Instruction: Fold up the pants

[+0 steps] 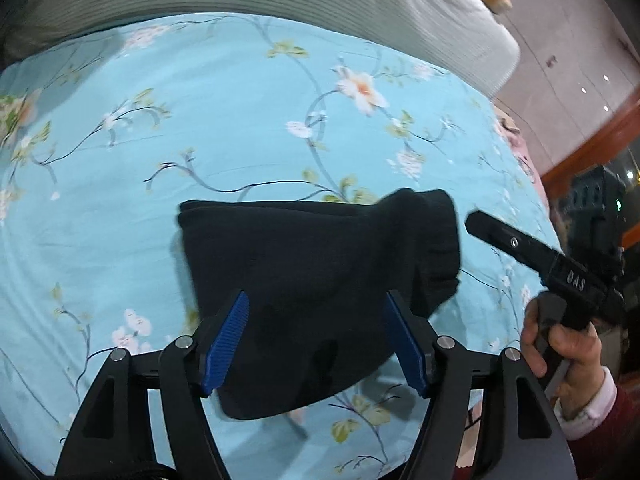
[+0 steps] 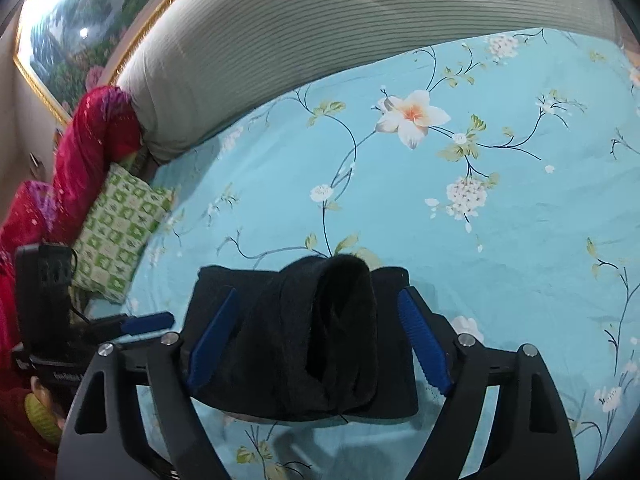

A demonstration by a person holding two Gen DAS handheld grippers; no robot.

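The black pants (image 1: 316, 280) lie folded into a small bundle on the blue floral bed sheet (image 1: 240, 128). My left gripper (image 1: 316, 340) is open, its blue pads either side of the bundle's near part, not clamping it. In the right wrist view the same bundle (image 2: 304, 332) shows a rolled cuff on top. My right gripper (image 2: 320, 340) is open, with the bundle between its pads. The right gripper also shows in the left wrist view (image 1: 500, 240), just right of the bundle. The left gripper also shows at the left edge of the right wrist view (image 2: 148, 324).
A grey ribbed bolster (image 2: 320, 40) runs along the far side of the bed. A green checked cushion (image 2: 120, 232) and red fabric (image 2: 92, 152) lie at the left. A framed picture (image 2: 80, 20) hangs behind. The floor (image 1: 580, 60) lies beyond the bed's right edge.
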